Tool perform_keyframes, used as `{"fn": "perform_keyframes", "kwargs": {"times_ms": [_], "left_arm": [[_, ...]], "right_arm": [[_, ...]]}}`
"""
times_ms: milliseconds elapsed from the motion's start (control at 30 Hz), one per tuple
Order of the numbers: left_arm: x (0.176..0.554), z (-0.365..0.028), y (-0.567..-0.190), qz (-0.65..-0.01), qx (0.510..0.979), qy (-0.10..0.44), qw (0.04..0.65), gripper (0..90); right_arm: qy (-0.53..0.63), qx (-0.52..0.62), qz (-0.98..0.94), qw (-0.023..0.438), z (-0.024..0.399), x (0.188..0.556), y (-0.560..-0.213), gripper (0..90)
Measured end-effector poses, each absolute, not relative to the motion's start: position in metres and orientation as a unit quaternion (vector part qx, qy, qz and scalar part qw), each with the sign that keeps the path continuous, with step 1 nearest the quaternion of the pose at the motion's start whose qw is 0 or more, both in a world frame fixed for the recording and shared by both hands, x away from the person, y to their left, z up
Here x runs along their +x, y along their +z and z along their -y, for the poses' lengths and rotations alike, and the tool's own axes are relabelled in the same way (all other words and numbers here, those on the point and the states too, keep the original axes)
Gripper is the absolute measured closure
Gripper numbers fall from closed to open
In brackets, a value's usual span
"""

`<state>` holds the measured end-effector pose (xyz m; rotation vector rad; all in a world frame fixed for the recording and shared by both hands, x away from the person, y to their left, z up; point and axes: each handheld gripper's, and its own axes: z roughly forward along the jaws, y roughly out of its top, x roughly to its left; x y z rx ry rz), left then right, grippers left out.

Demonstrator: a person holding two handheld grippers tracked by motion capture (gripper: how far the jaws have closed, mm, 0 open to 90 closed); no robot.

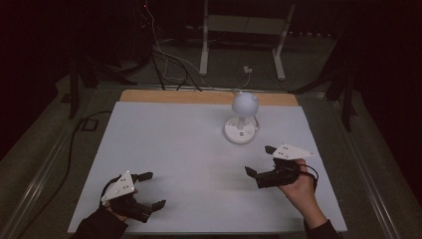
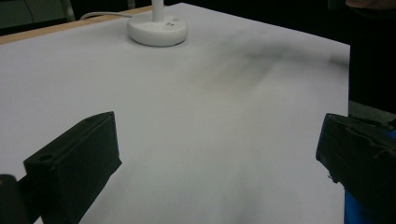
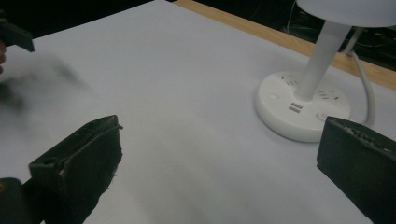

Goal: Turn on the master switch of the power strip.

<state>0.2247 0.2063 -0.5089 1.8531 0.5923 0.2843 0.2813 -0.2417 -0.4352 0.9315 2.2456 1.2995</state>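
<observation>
lamp point(image 1: 242, 117): upright at table point(image 1: 174, 144) far middle, long axis vertical, round base flat, head tipped toward far edge
left gripper point(image 1: 149, 189): jaws wide, nothing held, near-left corner
right gripper point(image 1: 260, 160): jaws wide, nothing held, near lamp base

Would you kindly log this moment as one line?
left gripper: open, empty | right gripper: open, empty, nearer lamp | lamp: upright on table

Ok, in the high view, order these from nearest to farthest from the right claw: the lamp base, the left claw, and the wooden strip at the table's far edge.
Measured from the right claw:
1. Lamp base, just beyond it, toward the table's far side.
2. Wooden strip, along the far edge, behind the lamp.
3. Left claw, across the table at the near left corner.
</observation>
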Motion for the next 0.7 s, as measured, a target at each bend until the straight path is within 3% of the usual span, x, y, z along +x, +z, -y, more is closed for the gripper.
{"fn": "perform_keyframes", "kwargs": {"times_ms": [700], "left_arm": [[0.225, -0.207, -0.509, -0.251, 0.784, 0.119, 0.556, 0.0]], "right_arm": [[0.468, 0.352, -0.785, 0.204, 0.242, 0.322, -0.424, 0.0]]}}
